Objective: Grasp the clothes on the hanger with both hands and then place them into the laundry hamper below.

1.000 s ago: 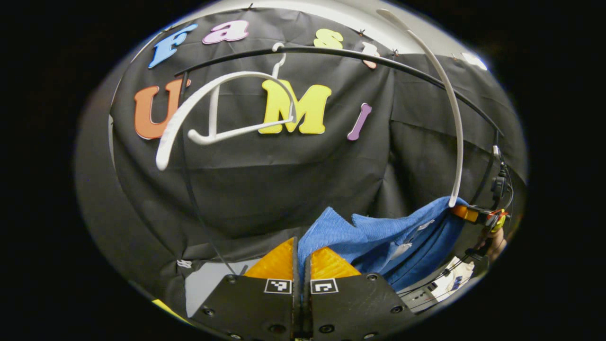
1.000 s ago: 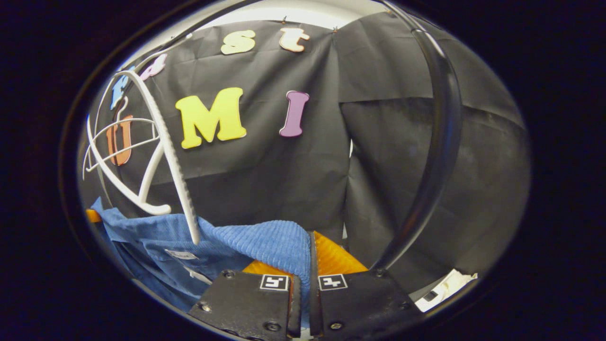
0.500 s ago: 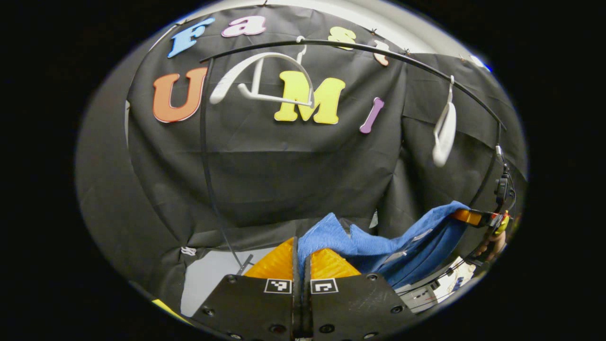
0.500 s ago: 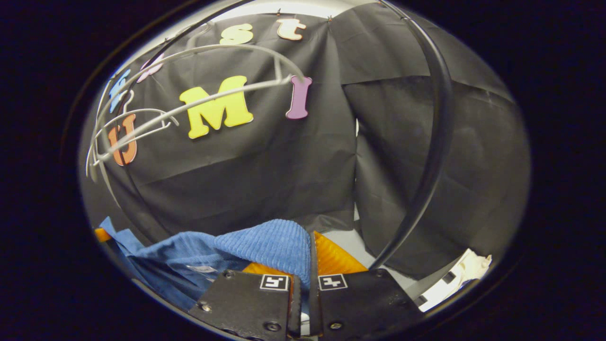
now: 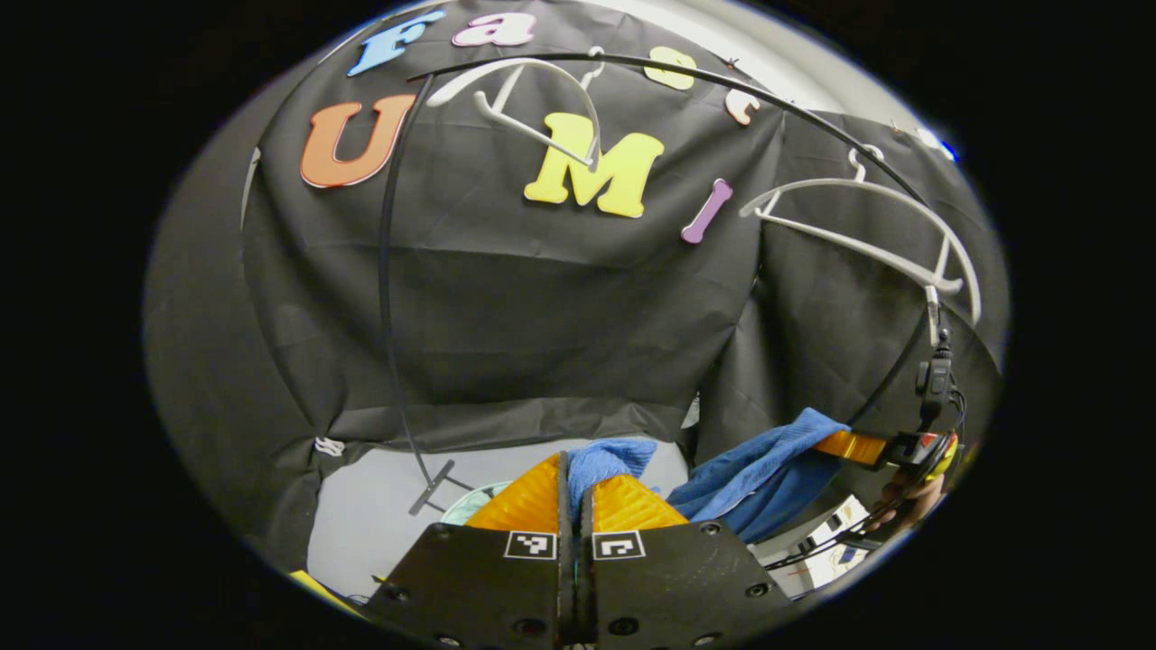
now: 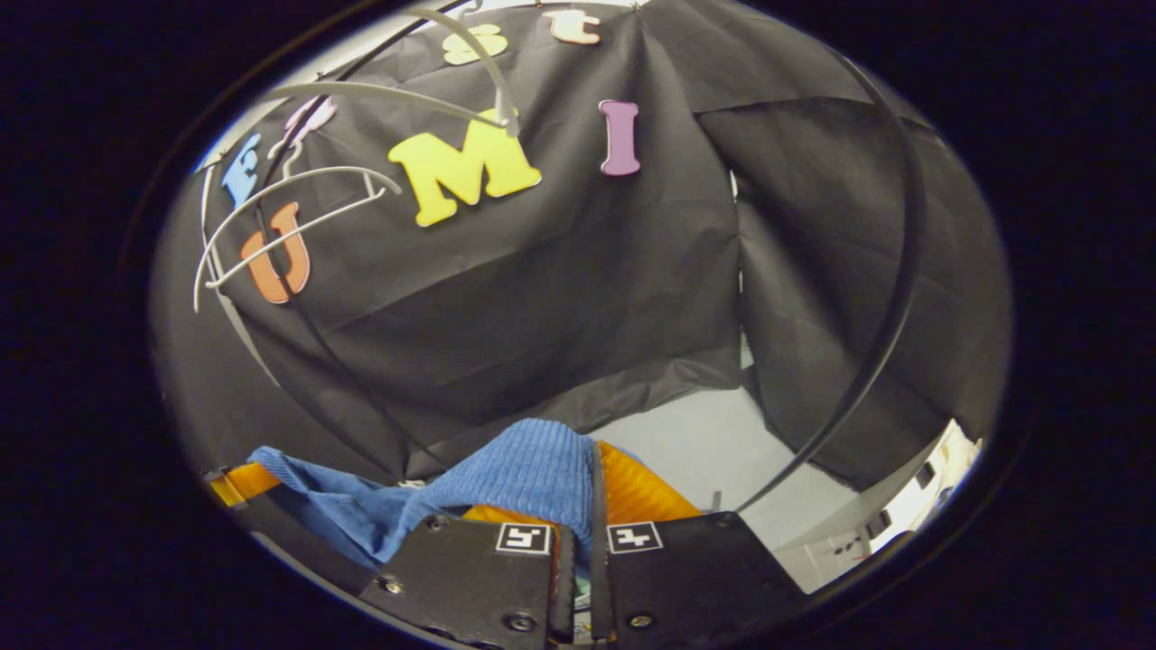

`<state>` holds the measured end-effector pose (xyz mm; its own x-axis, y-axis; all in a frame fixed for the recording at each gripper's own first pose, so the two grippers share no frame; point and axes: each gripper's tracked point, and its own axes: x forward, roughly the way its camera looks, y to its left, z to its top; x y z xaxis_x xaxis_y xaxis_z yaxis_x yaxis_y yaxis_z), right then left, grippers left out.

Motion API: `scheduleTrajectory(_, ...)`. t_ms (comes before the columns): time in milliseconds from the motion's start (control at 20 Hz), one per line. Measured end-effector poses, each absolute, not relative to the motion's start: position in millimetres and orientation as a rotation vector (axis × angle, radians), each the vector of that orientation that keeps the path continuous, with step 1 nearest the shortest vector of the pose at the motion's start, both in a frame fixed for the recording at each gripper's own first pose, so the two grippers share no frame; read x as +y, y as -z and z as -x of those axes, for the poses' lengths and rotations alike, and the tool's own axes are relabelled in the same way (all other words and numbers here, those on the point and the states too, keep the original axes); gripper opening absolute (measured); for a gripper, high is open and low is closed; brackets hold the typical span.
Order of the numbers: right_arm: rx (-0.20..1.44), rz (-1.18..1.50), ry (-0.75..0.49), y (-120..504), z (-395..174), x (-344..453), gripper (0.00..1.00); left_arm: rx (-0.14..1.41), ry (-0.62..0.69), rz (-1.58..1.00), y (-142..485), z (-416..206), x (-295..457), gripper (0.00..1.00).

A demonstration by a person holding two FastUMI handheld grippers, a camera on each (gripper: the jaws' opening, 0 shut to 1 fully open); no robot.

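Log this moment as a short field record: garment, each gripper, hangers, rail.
garment: blue knit top, off the hangers, stretched between both grippers
left gripper: shut on the top's edge
right gripper: shut on the top's other edge
hangers: two white hangers, bare, hooked on the rail
rail: black rail, above the garment
hamper: cannot tell

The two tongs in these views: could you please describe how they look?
Both the left tongs and the right tongs have ribbed orange fingers on black bolted plates, each plate carrying a small square black-and-white marker. In the left gripper view, the far tongs trail black cables.
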<state>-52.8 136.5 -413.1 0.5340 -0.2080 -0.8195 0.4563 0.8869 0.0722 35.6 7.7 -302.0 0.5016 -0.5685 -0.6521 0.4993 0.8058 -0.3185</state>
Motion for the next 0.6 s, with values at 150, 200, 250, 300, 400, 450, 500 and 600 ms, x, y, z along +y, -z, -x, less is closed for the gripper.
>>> scheduleTrajectory(150, 0.942, -0.318, 0.34, 424, 52, 177, 0.1, 0.837, 0.647, 0.101, 308, -31, 12, 0.01)
scheduleTrajectory(200, 0.943, -0.33, 0.317, 428, 49, 191, 0.1, 0.84, 0.649, 0.106, 312, -30, 13, 0.01)
scheduleTrajectory(250, 0.945, -0.351, 0.295, 431, 47, 204, 0.1, 0.845, 0.656, 0.113, 313, -29, 11, 0.01)
scheduleTrajectory(300, 0.949, -0.372, 0.274, 435, 43, 216, 0.1, 0.847, 0.658, 0.116, 315, -28, 12, 0.01)
scheduleTrajectory(400, 0.958, -0.418, 0.234, 441, 35, 241, 0.1, 0.844, 0.663, 0.118, 316, -29, 13, 0.01)
scheduleTrajectory(450, 0.967, -0.439, 0.216, 446, 30, 252, 0.1, 0.84, 0.669, 0.124, 316, -30, 12, 0.01)
scheduleTrajectory(500, 0.976, -0.462, 0.199, 450, 25, 261, 0.1, 0.838, 0.671, 0.128, 315, -32, 12, 0.01)
scheduleTrajectory(600, 0.991, -0.492, 0.173, 459, 14, 275, 0.1, 0.834, 0.675, 0.129, 315, -39, 12, 0.01)
